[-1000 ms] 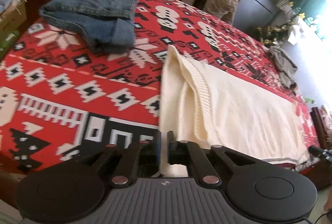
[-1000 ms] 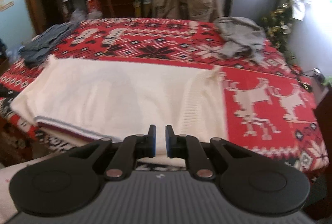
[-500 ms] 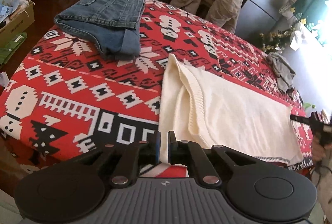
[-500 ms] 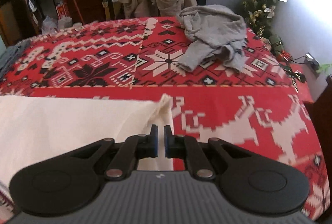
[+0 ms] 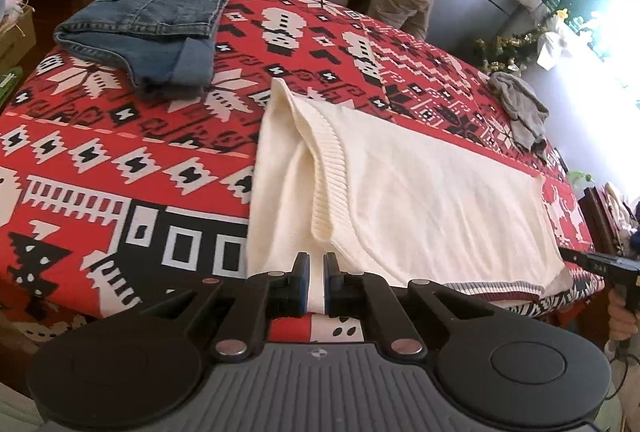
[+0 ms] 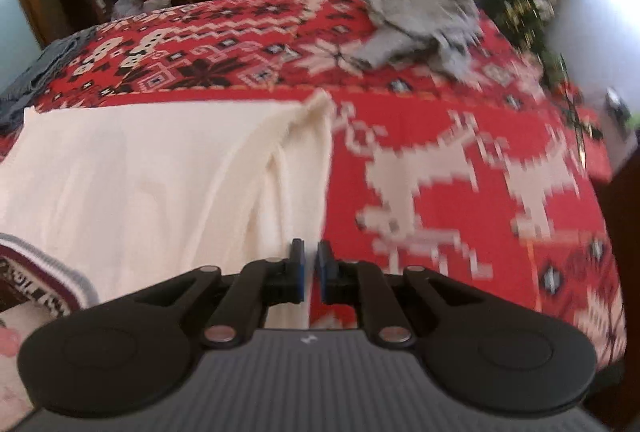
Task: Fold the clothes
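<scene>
Currently the cream sweater (image 5: 420, 192) lies flat on the red blanket (image 5: 100, 152), long axis running between the grippers. Left gripper (image 5: 316, 282) sits over its left edge, right gripper (image 6: 308, 272) over its right edge; both nearly pressed together, pinching nothing.

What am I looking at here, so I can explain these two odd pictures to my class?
No robot: a person holds a hand tool with two jaws in each hand, each carrying a wide-angle camera looking along them. One picture is from the left gripper, the other from the right gripper. On the red patterned blanket lie a cream sweater, folded jeans and a crumpled grey garment. The left jaws are shut and seem to pinch the sweater's near edge; the right jaws, nearly shut, hold nothing.
</scene>
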